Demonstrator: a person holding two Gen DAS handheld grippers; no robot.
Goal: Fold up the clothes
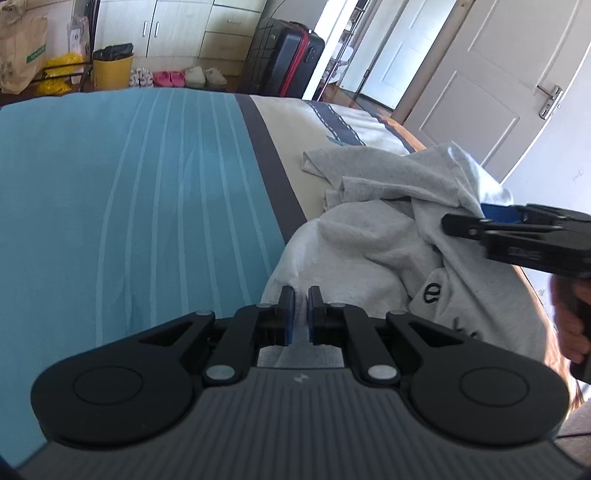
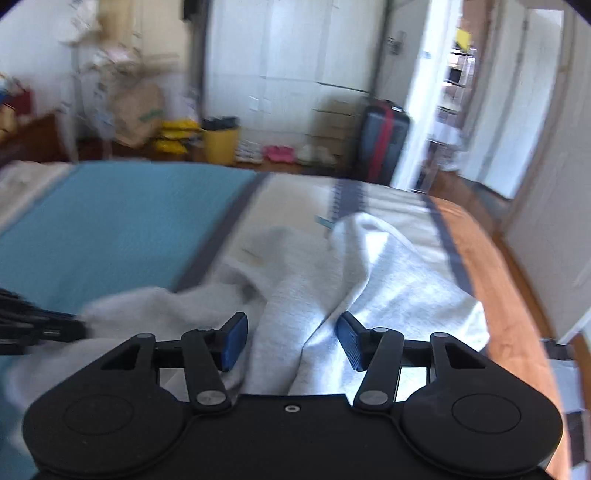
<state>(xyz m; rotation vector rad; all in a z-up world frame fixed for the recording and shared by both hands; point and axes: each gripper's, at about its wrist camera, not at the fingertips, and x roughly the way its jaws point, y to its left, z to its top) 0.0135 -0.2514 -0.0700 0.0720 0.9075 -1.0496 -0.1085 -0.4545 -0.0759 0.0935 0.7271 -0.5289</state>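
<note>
dark lowercase "e" printed on grey garment (image 1: 428,295), rest of lettering hidden in folds, green print on paper bag (image 1: 22,51) unreadable

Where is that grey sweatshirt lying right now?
The grey sweatshirt lies crumpled on the bed's cream section, right of the teal blanket in the left wrist view, near the bed's edge.

A daylit bedroom: white wardrobe (image 1: 177,26), yellow bin (image 1: 112,70), dark suitcase (image 1: 291,59), white door (image 1: 491,85), wooden floor (image 2: 517,266).
</note>
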